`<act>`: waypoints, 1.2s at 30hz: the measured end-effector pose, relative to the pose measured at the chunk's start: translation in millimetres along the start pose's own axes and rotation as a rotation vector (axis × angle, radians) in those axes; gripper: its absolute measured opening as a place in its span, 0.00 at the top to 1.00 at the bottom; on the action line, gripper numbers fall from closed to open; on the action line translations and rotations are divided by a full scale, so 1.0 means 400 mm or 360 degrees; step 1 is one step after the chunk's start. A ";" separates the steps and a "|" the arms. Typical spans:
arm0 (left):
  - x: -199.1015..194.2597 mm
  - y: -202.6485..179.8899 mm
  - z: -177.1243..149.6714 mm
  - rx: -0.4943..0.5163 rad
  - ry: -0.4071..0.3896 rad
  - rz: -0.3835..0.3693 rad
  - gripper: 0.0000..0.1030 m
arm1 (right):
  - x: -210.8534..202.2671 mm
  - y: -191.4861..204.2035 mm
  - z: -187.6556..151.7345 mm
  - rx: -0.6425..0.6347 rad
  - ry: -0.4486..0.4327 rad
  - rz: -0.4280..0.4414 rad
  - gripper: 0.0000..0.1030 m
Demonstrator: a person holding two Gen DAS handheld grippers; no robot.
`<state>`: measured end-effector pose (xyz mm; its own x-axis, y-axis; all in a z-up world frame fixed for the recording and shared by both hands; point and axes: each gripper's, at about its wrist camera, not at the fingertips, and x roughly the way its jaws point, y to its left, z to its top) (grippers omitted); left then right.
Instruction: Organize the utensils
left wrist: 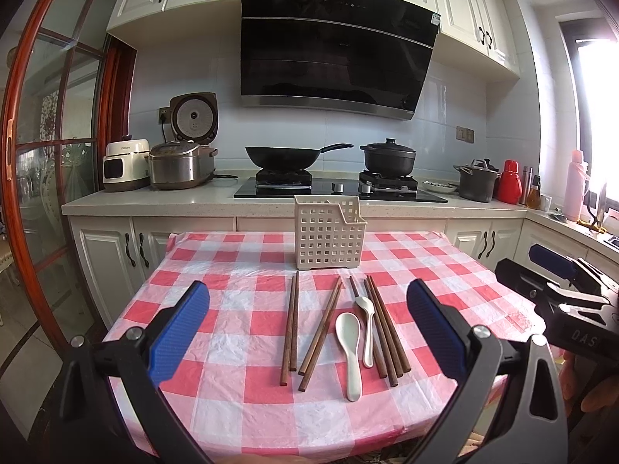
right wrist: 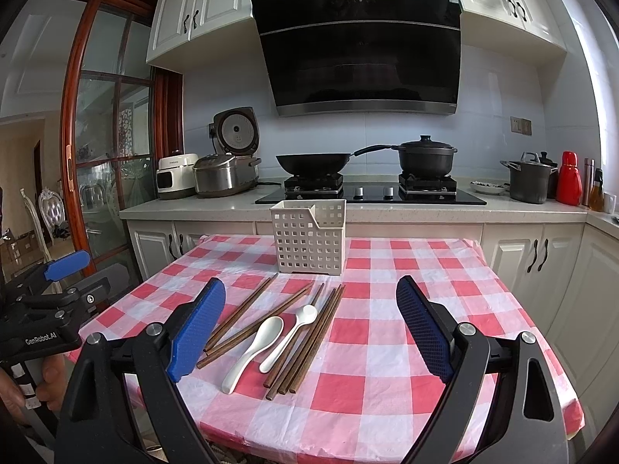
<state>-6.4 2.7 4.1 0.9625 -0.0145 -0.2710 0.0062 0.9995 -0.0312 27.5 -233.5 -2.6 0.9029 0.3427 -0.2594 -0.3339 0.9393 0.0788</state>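
Note:
Several brown wooden chopsticks [left wrist: 291,326] [right wrist: 305,338] and two white spoons, a large one [left wrist: 349,348] [right wrist: 253,350] and a small one [left wrist: 367,324] [right wrist: 290,336], lie on the red-and-white checked tablecloth. A white perforated utensil basket [left wrist: 328,237] [right wrist: 309,236] stands upright behind them, empty as far as I can see. My left gripper [left wrist: 307,332] is open and empty, hovering over the near end of the utensils. My right gripper [right wrist: 309,328] is open and empty, to the right of the left one, which shows at the left edge [right wrist: 50,309].
The table [left wrist: 240,406] [right wrist: 425,386] stands before a kitchen counter with a black hob, a wok [left wrist: 278,156], a lidded black pot [left wrist: 389,158], rice cookers [left wrist: 178,166] and bottles. White cabinets run below. A glass door with a red frame [left wrist: 35,178] is at the left.

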 end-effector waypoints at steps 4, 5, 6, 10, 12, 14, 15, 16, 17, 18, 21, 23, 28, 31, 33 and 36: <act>0.001 0.001 -0.001 -0.0001 0.0001 -0.0002 0.04 | 0.001 0.002 0.000 -0.0002 0.0002 -0.0001 0.18; 0.001 0.000 0.000 -0.0002 0.0001 -0.0004 0.04 | 0.000 -0.001 0.002 0.0000 0.0003 0.0001 0.18; 0.002 0.000 0.000 -0.0001 0.0003 -0.0005 0.04 | 0.001 0.002 0.000 0.0000 0.0004 0.0001 0.18; 0.002 0.000 -0.001 -0.0002 0.0005 -0.0005 0.04 | 0.000 0.004 -0.002 0.0005 0.0000 0.0005 0.18; 0.003 0.002 -0.001 -0.0004 0.0006 -0.0008 0.04 | 0.001 0.006 -0.007 0.0006 0.0001 0.0007 0.18; 0.002 0.002 -0.002 -0.0004 0.0005 -0.0007 0.04 | 0.000 0.008 -0.009 0.0006 0.0001 0.0012 0.18; 0.002 0.002 -0.002 -0.0004 0.0004 -0.0008 0.04 | 0.001 0.009 -0.012 0.0006 0.0002 0.0014 0.18; 0.002 0.002 -0.002 -0.0005 0.0006 -0.0010 0.04 | 0.008 0.004 -0.013 0.0008 0.0005 0.0015 0.18; 0.002 0.002 -0.002 -0.0005 0.0007 -0.0010 0.04 | 0.008 0.007 -0.017 0.0009 0.0005 0.0016 0.18; 0.002 0.002 -0.002 -0.0005 0.0006 -0.0008 0.04 | 0.008 0.006 -0.016 0.0011 0.0005 0.0016 0.18; 0.002 0.002 -0.002 -0.0006 0.0008 -0.0008 0.04 | 0.008 0.005 -0.013 0.0010 0.0007 0.0014 0.18; 0.002 0.002 -0.002 -0.0006 0.0006 -0.0008 0.04 | 0.009 0.005 -0.013 0.0012 0.0006 0.0015 0.18; 0.002 0.002 -0.002 -0.0005 0.0007 -0.0010 0.04 | 0.009 0.004 -0.012 0.0011 0.0007 0.0015 0.18; 0.002 0.001 -0.001 -0.0003 0.0006 -0.0007 0.04 | 0.008 0.007 -0.013 0.0011 0.0006 0.0016 0.18; 0.002 0.001 -0.001 -0.0005 0.0008 -0.0008 0.04 | 0.008 0.008 -0.013 0.0013 0.0006 0.0017 0.18; 0.001 -0.002 -0.002 -0.0003 0.0013 -0.0010 0.04 | 0.008 0.005 -0.010 0.0016 0.0008 0.0018 0.18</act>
<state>-6.2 2.0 3.3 0.9602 -0.0211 -0.2784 0.0119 0.9993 -0.0347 28.6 -230.6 -7.2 0.8976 0.3534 -0.2635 -0.3415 0.9355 0.0912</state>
